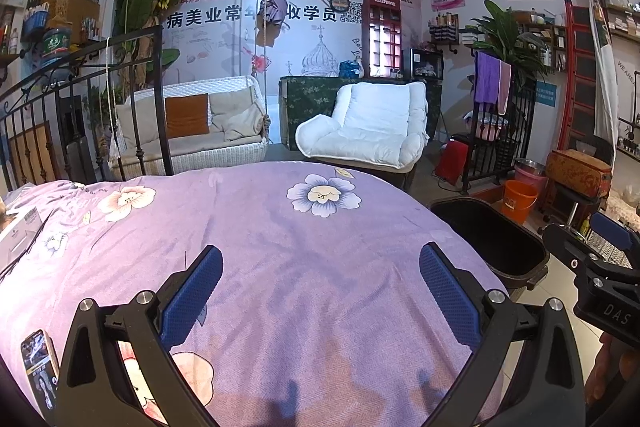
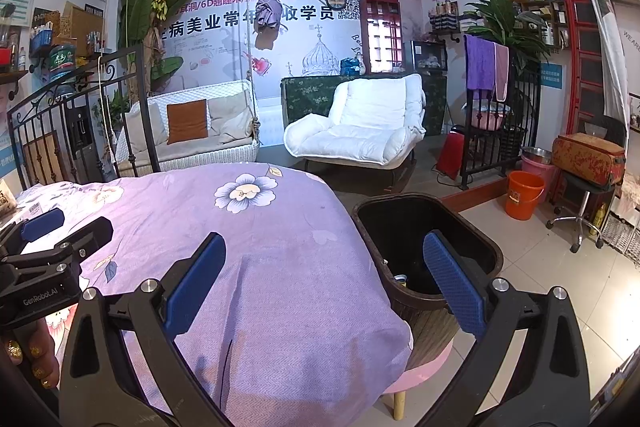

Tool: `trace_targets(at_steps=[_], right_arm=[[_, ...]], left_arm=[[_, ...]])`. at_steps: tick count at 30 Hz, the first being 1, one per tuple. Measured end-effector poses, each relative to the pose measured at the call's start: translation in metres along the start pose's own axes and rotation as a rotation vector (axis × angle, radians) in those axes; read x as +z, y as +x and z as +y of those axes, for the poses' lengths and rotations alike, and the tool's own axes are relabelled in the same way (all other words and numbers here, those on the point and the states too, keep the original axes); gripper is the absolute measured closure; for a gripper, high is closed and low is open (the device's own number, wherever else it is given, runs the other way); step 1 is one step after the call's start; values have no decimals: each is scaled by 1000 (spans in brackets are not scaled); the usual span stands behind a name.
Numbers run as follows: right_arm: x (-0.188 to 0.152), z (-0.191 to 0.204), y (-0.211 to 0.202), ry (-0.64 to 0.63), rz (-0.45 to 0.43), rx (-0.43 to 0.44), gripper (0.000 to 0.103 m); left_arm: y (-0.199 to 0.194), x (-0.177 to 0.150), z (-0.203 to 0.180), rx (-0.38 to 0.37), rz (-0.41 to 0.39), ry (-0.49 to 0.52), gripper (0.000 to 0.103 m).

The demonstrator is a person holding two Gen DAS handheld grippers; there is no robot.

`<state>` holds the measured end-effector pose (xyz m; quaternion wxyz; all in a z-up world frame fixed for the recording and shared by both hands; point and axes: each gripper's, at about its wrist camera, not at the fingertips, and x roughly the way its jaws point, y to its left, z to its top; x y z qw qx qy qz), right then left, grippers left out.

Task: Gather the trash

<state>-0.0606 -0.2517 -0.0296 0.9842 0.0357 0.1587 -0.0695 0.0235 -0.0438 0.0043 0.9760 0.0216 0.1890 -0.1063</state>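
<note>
Trash is hard to find on the bed in the left wrist view: the purple floral bedspread is lying bare between the blue pads, so the collecting seems to be sitting between pickups or nearing its end. The left tool is hovering over the near middle of the cover, spread wide, gripping nothing and touching nothing. At the far left edge a white printed packet is resting on the cover; it may be the next piece to gather, though I cannot tell whether it is rubbish. A phone is lying at the near left and is probably not for the bin. The dark trash bin is standing on the floor just beside the bed's right edge, and the right tool is showing at the right border.

From the right wrist view, the right tool is also gaping fully and carrying nothing, its left pad over the bedspread and its right pad in front of the trash bin. Inside the bin a small can-like item is showing low against the near wall. The left tool is sitting at the left, held by a hand. A next move would call for reaching left across the bed toward the packet, closing on it, then carrying it right to the bin.
</note>
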Motion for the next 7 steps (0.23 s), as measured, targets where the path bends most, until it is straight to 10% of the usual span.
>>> trace_targets(at_steps=[7], right_arm=[[-1, 1, 0, 2, 1, 0, 5]], left_arm=[[1, -2, -4, -1, 5, 2, 5]])
